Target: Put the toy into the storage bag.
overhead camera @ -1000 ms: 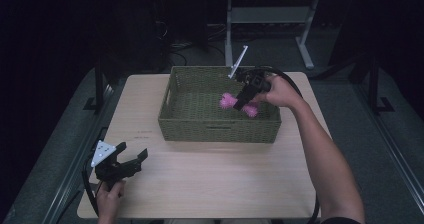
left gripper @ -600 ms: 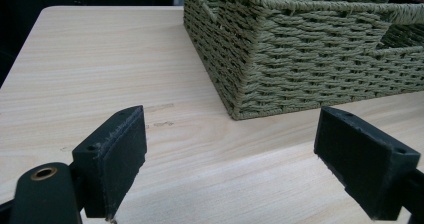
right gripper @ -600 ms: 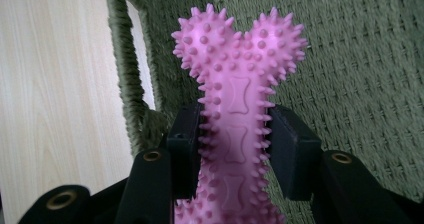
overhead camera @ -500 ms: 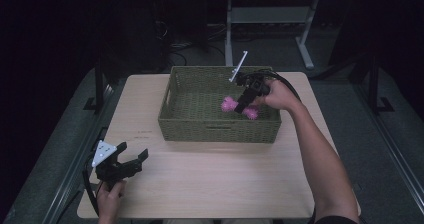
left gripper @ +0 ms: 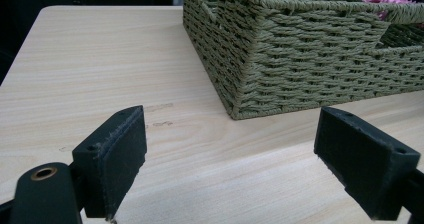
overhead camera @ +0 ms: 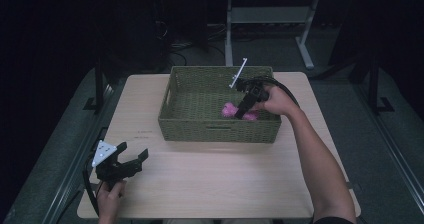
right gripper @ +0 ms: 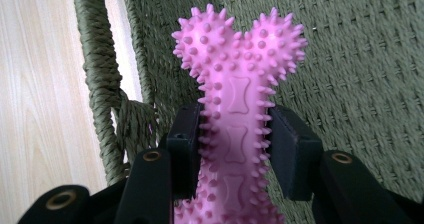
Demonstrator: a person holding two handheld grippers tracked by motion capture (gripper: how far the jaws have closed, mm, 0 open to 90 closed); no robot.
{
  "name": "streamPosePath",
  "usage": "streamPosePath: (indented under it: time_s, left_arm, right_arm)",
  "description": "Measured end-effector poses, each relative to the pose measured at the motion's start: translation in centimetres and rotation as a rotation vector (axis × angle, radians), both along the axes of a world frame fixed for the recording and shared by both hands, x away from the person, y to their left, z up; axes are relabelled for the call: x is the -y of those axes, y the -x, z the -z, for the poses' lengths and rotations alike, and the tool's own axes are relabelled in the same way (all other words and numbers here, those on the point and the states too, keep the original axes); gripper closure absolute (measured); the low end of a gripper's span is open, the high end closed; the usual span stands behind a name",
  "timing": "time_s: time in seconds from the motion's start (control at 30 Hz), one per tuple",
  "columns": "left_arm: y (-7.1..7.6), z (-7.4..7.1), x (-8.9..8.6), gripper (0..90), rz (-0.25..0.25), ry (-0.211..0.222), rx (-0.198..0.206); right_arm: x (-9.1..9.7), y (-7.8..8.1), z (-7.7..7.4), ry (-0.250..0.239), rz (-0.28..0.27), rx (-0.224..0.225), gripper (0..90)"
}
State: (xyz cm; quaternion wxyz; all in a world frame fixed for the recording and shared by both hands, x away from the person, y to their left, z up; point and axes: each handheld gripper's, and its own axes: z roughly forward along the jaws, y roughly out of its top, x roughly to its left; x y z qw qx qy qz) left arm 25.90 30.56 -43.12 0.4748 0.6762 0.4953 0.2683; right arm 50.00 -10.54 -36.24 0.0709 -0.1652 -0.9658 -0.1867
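We see the spiky pink rubber bone toy [right gripper: 236, 119] cut off at the bottom edge (lower end hidden behind the jaws); the green woven basket [left gripper: 300, 59] runs off-frame.

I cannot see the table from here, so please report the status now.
Left gripper open, low over the wooden table. Right gripper shut on pink spiky rubber bone toy, inside green woven basket. Nothing in the way.

We see a darkened lab or test room: a light wood-topped table [overhead camera: 210, 184] stands on grey carpet [overhead camera: 390, 114], with loose cables [overhead camera: 175, 34] trailing across the floor and a metal desk frame [overhead camera: 265, 19] behind it.
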Motion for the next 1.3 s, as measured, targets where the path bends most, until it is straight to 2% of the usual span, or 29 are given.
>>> streamPosePath:
  time_s: [0.23, 0.43, 0.53, 0.93, 1.3]
  left_arm:
    - [0.0, 0.0, 0.0, 13.0, 0.002, -0.005, 0.000]
    - [0.0, 0.0, -0.1, 13.0, -0.002, 0.002, -0.001]
    - [0.0, 0.0, 0.0, 13.0, -0.001, 0.000, 0.001]
    - [0.1, 0.0, 0.0, 13.0, -0.003, 0.004, 0.000]
    - [0.0, -0.1, 0.0, 13.0, -0.005, 0.001, 0.002]
  right_arm:
    - [-0.3, 0.3, 0.4, 0.002, -0.013, -0.002, 57.7]
    - [-0.1, 0.2, 0.9, -0.004, -0.001, -0.016, 57.6]
    - [-0.4, 0.2, 1.2, 0.014, 0.000, -0.014, 57.8]
    - [-0.9, -0.1, 1.8, 0.032, 0.009, -0.016, 57.8]
    - [-0.9, -0.4, 2.0, 0.025, 0.025, -0.025, 57.6]
